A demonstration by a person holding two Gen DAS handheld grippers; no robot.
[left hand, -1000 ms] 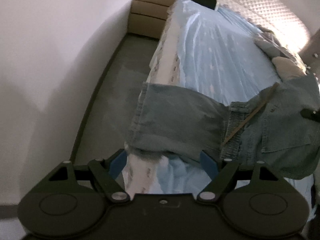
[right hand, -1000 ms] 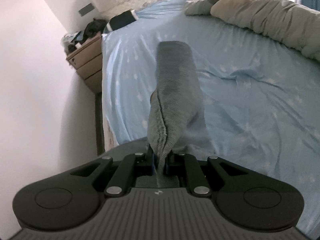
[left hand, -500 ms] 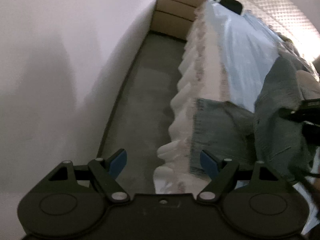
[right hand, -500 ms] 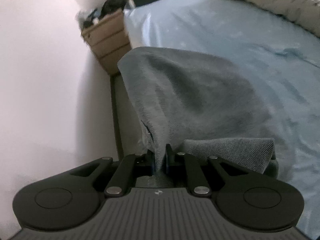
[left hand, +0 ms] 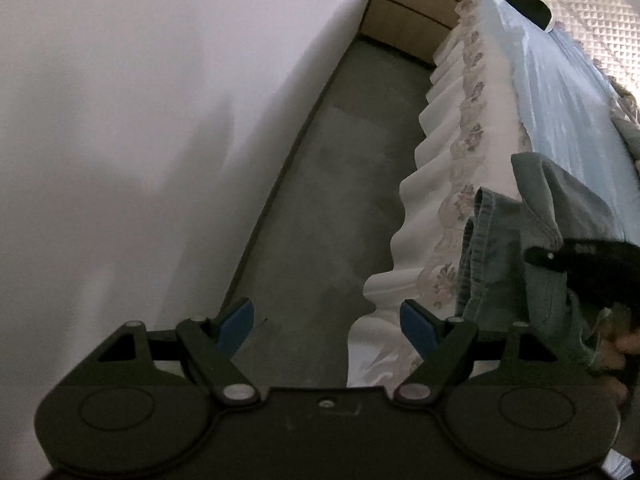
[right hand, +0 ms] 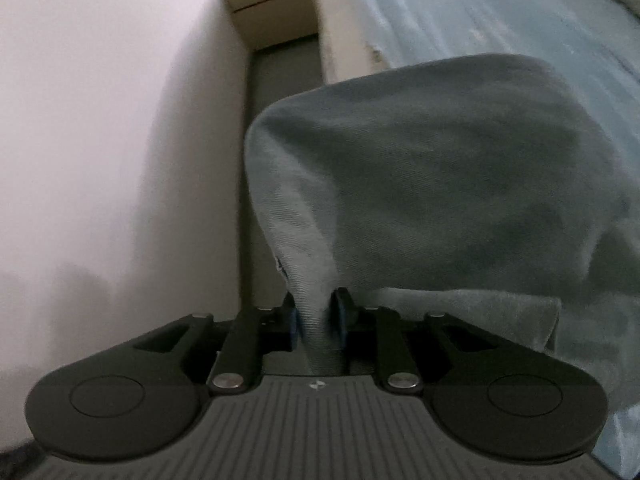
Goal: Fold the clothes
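Between the right gripper [right hand: 316, 322] fingers, denim garment [right hand: 440, 184] clenched, draping forward; left gripper [left hand: 326, 322] released.

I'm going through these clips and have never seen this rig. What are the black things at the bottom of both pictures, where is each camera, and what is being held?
There is no robot: a person carries two hand-held grippers, each with a fisheye camera looking forward along its jaws. The left gripper, with blue pads, is open and empty, pointing at the grey floor between the white wall and the frilled white bed skirt. The right gripper is shut on a fold of the blue-grey denim garment, lifted over the light blue bed sheet. In the left view, that gripper shows at the right edge with the denim. A wooden drawer unit stands beyond.
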